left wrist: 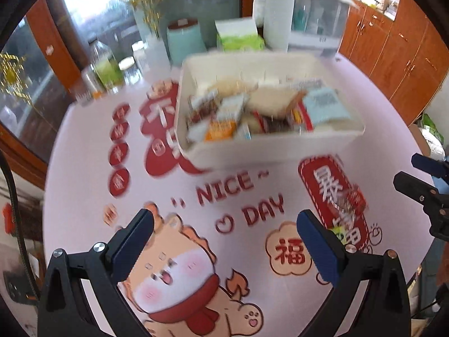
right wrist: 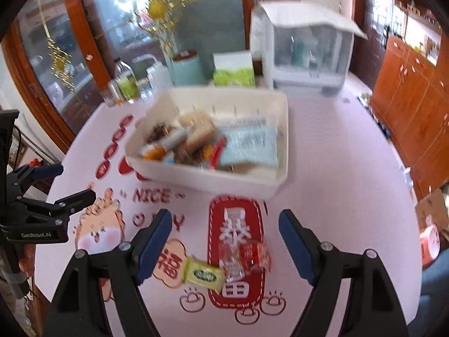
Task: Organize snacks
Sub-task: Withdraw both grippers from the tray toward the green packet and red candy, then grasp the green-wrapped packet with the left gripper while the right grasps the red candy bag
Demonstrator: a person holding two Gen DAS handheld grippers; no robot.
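Right hand-held gripper (right wrist: pixel 224 245) wide open and empty, red snack (right wrist: pixel 254 255) and green candy (right wrist: pixel 203 275) on the table between its fingers

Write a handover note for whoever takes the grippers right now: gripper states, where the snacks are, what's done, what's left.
Left gripper: open, empty, above the printed mat.
Right gripper: open, empty, above two loose snacks.
Done: white bin already holds many snack packets.
Left: green-wrapped candy and red-wrapped snack lie on the mat in front of the bin, side by side. Pick each up and drop it in the bin.
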